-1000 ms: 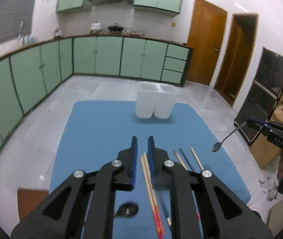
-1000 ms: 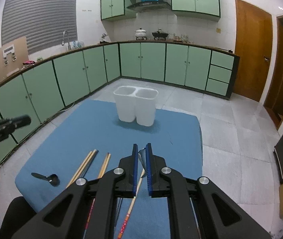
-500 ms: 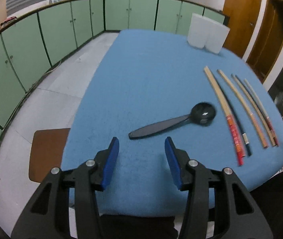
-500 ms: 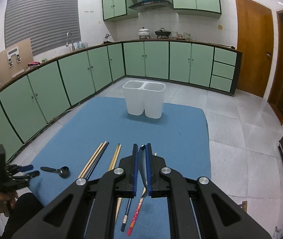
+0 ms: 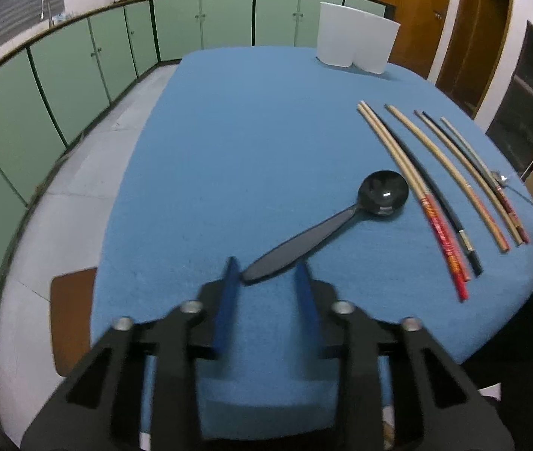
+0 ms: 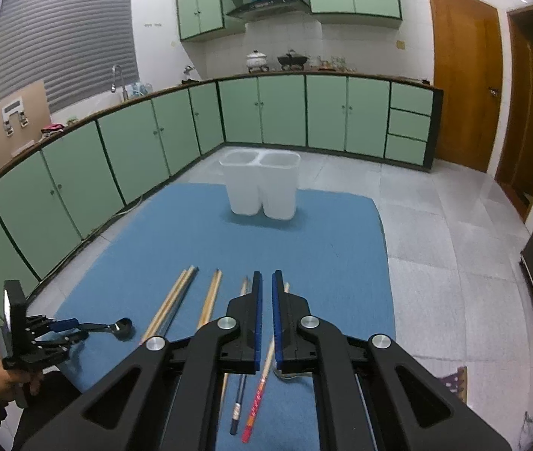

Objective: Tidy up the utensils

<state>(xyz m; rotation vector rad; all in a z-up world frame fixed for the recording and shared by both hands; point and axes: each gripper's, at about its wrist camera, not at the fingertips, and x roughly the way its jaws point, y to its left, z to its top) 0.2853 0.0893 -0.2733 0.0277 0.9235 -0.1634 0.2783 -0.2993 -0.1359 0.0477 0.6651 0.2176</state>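
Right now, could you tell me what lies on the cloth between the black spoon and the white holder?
Nothing: in the left wrist view, only bare blue cloth stretches from the black spoon to the white holder.

Home kitchen, green cabinets [image 6: 281, 112], range hood [image 6: 266, 5], sink tap [image 6: 116, 75], pots [image 6: 257, 61]

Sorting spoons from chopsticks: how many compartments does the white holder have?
2, side by side at the table's far end: left compartment, right compartment.

Both wrist views face table [image 5: 228, 131], sharing chopsticks [image 6: 210, 297]
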